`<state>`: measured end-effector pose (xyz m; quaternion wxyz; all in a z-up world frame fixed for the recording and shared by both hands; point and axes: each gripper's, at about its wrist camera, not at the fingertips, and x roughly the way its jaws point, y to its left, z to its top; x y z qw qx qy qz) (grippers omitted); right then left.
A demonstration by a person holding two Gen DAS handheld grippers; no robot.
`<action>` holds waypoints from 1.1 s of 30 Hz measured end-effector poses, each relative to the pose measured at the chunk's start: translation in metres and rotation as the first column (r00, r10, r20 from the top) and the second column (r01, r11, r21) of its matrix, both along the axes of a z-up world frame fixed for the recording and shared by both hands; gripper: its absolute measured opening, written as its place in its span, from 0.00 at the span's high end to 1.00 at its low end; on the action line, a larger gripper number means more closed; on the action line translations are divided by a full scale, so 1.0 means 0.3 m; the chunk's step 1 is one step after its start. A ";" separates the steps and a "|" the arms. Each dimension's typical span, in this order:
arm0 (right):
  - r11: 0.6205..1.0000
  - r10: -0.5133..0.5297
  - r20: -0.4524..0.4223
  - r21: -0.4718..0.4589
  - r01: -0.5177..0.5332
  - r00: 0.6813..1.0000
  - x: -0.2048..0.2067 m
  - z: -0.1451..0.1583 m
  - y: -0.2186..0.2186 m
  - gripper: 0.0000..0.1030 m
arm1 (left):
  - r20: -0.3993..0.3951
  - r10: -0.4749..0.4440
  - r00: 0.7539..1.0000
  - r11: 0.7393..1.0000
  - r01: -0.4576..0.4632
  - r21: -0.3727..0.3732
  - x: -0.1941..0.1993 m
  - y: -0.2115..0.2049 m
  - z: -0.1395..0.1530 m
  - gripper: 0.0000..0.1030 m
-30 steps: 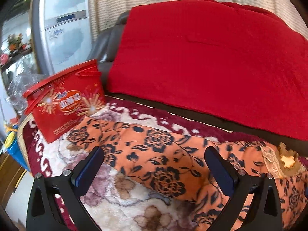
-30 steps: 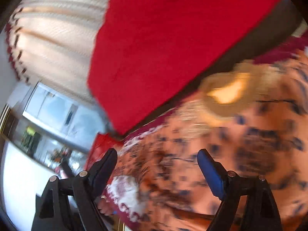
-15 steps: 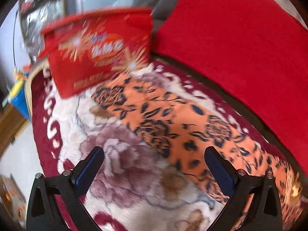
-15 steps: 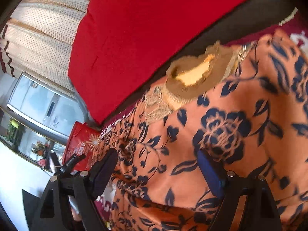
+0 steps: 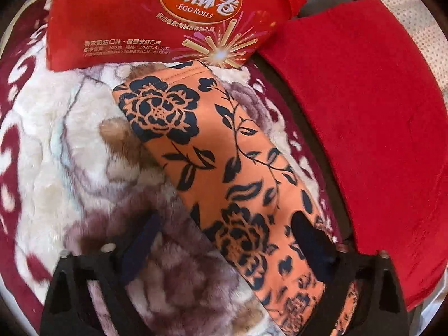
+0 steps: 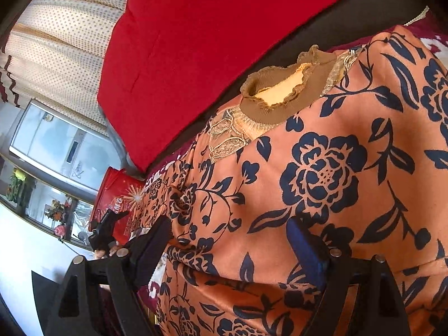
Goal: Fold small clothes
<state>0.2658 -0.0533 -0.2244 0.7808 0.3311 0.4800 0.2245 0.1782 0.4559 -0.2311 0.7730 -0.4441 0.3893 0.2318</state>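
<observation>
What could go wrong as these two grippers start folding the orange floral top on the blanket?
1. The left gripper is closing over the sleeve; it may pinch the plush blanket too.
2. The egg roll box sits at the cuff and could get knocked.

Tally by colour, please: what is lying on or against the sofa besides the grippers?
Red: 2, the egg roll box and the red cover on the backrest
Orange with dark flowers: 1, the top
White and maroon: 1, the plush blanket
Total: 4
</observation>
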 end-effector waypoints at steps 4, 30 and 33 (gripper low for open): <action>1.000 -0.007 -0.005 0.016 0.007 1.000 0.000 -0.009 -0.007 0.17 | 0.026 -0.002 1.000 0.999 0.001 0.038 0.013 0.020 0.004 0.52; 0.958 -0.279 0.048 0.091 0.274 0.959 -0.045 0.107 -0.312 0.16 | -0.017 -0.960 0.280 0.247 0.872 0.422 0.090 -1.423 0.272 0.85; 0.952 -0.290 0.051 0.114 0.283 0.956 -0.042 0.118 -0.326 0.16 | 0.018 -0.945 0.328 0.298 0.833 0.466 0.071 -1.328 0.326 0.42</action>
